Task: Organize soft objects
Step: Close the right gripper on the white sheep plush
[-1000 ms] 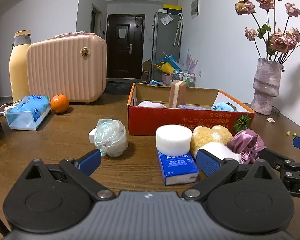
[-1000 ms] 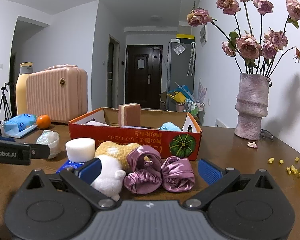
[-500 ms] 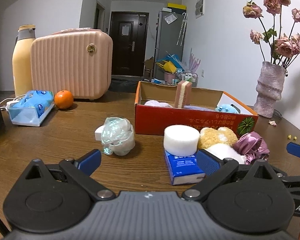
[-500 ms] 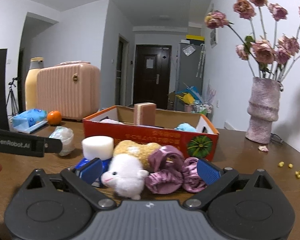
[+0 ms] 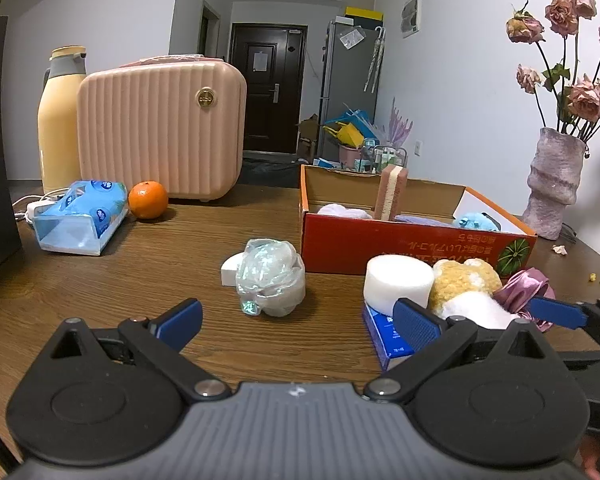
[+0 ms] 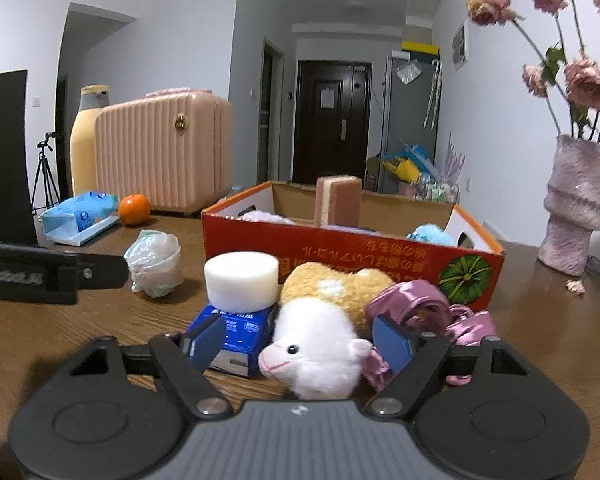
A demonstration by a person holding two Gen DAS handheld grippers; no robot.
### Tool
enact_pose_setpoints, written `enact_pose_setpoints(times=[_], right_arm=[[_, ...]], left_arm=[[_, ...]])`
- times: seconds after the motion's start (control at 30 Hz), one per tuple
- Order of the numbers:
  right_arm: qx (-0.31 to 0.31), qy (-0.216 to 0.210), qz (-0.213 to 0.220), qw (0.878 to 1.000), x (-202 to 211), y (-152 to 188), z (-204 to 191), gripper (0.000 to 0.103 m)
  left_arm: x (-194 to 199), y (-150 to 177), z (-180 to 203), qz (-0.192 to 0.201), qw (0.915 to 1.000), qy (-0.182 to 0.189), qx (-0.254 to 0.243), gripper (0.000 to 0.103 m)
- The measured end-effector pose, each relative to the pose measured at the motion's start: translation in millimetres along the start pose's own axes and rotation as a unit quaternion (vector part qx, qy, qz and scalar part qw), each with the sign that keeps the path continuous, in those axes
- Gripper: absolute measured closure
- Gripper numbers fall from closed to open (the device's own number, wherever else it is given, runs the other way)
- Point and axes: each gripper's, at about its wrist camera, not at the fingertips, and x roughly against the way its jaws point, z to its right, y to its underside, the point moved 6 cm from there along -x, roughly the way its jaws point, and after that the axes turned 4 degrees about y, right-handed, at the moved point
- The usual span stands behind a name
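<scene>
Our right gripper [image 6: 300,340], jaws just closing but not yet pressing, straddles the white plush toy [image 6: 316,350] lying directly ahead near the desk's [image 6: 40,344] front edge, snout leftward, before the red box [image 6: 340,256]. Our left gripper [image 5: 296,322] hangs spread wide, farther off.

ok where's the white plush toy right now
In the right wrist view the white plush toy sits between the right gripper fingers, before the yellow plush.

Hand-held gripper [image 6: 300,342]: blk arms, blue pads, grey ribbed body, silver screws.
</scene>
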Motion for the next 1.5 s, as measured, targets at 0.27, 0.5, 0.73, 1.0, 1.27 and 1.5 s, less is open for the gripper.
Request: enact_pose_setpoints(times=[0.27, 0.5, 0.73, 1.0, 1.27, 1.5], right_arm=[[-0.038, 0.012, -0.038, 0.998, -33, -4, 9, 0.033], [-0.065, 0.015, -0.068, 0.995, -57, -4, 18, 0.042], [-0.073, 0.006, -0.094, 0.993, -72, 0, 19, 0.045], [-0.075, 0.008, -0.083, 0.994, -66, 0, 19, 0.052], [-0.077, 0.018, -0.035, 0.996, -47, -9, 22, 0.052], [-0.085, 0.028, 0.019, 0.996, -25, -21, 31, 0.052]], left_arm=[[1, -1, -8, 0.001, 1.0, -0.001, -0.001, 0.0], [1, -2, -15, 0.0, 1.0, -0.001, -0.001, 0.0], [1, -2, -17, -0.002, 1.0, 0.001, 0.0, 0.0], [1, -2, -17, -0.002, 1.0, 0.002, 0.0, 0.0], [1, -1, -16, -0.002, 1.0, 0.003, 0.0, 0.0], [0, -1, -17, -0.005, 1.0, 0.002, 0.003, 0.0]])
